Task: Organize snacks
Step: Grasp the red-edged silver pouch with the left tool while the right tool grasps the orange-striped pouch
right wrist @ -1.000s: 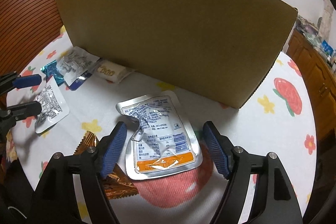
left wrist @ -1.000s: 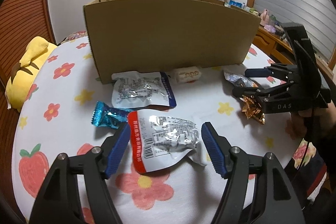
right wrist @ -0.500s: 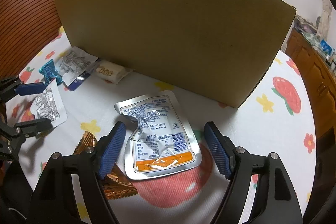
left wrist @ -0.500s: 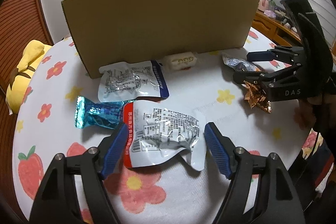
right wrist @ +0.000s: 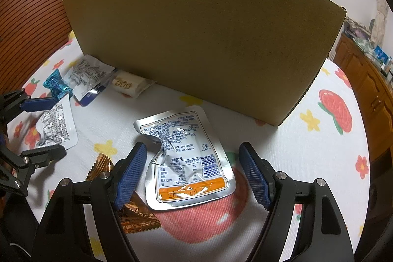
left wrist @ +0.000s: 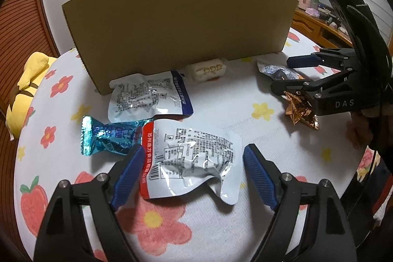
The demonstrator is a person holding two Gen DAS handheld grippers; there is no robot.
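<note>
A silver packet with a red edge (left wrist: 191, 163) lies flat on the flowered tablecloth between the jaws of my left gripper (left wrist: 194, 158), which are opening; the right pad stands clear of it. In the right wrist view a silver packet with an orange stripe (right wrist: 186, 158) lies between the pads of my right gripper (right wrist: 192, 156), open and not touching it. The tall cardboard box (left wrist: 179, 16) stands behind both. A blue foil candy (left wrist: 108, 139), a blue-edged silver packet (left wrist: 149, 96) and a small white snack (left wrist: 207, 69) lie in front of the box.
A copper foil wrapper (left wrist: 301, 112) lies under the right gripper (left wrist: 282, 73). A yellow plush toy (left wrist: 24, 85) sits at the table's left edge. The round table's rim curves close on all sides. A wooden cabinet (right wrist: 368, 80) stands beyond the right.
My left gripper's jaws have spread wider around the red-edged packet, which stays on the cloth, and its view has tipped a little. The right gripper has kept still.
</note>
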